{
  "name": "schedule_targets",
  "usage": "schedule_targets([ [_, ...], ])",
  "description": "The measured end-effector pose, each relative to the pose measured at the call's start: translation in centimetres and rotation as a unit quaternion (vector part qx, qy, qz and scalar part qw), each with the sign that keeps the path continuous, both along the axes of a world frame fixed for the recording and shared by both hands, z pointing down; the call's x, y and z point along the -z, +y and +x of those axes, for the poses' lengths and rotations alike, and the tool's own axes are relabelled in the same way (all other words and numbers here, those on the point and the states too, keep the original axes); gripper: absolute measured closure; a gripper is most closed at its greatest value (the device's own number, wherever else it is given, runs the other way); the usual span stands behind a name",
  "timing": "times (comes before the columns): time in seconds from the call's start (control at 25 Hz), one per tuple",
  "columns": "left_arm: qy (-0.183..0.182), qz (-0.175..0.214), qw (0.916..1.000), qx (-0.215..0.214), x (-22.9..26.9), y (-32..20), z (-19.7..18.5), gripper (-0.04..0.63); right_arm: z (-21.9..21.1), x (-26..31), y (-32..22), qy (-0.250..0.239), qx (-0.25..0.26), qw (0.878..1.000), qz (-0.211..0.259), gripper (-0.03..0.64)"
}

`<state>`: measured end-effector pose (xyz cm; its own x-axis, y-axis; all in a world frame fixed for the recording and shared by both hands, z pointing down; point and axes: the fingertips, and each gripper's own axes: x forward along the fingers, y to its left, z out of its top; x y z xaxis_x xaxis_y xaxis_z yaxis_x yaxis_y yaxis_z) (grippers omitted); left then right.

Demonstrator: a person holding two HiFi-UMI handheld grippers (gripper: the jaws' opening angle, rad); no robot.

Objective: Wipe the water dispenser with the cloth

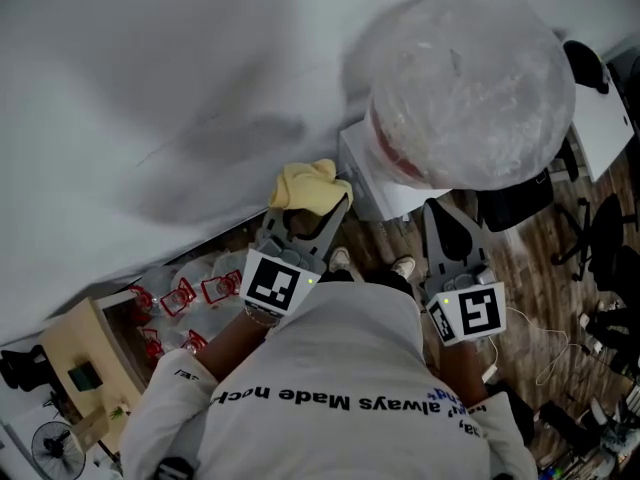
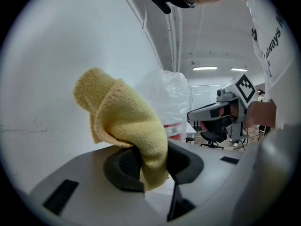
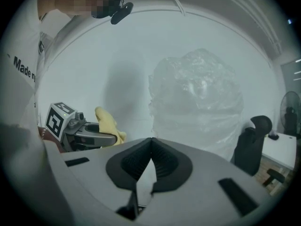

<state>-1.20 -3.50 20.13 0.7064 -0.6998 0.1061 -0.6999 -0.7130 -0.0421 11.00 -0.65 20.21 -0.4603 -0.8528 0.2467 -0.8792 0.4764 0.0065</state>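
Water dispenser [image 1: 372,178] mostly hidden under plastic-wrapped bottle [image 1: 465,83]; only white top corner shows. Left tool [image 2: 143,161] clamps yellow cloth [image 2: 122,117] just beside that corner, contact unclear. Right tool [image 3: 150,147] closed, empty. White wall [image 1: 150,68], wooden floor [image 1: 545,268], office chair [image 1: 605,233].

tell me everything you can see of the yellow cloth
The cloth is pale yellow with a knitted, towel-like weave and looks soft. It is bunched into a folded lump, not spread flat. The left gripper is shut on its lower end, so most of it bulges up and out past the jaws. It is held in front of the white wall, just left of the water dispenser. Whether it touches either can't be told.
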Motion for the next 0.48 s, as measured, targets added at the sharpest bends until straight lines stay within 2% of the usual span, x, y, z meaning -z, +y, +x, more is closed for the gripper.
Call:
schedule_targets([
  [0.16, 0.033, -0.007, 0.9993, 0.013, 1.5, -0.3, -0.5, 0.471, -0.3, 1.2, 0.0, 0.0, 0.0, 1.0, 0.005, 0.611],
  [0.48, 0.045, -0.013, 0.9987, 0.022, 2.2, -0.3, -0.8, 0.471, -0.8, 1.6, 0.0, 0.003, 0.001, 1.0, 0.009, 0.611],
])
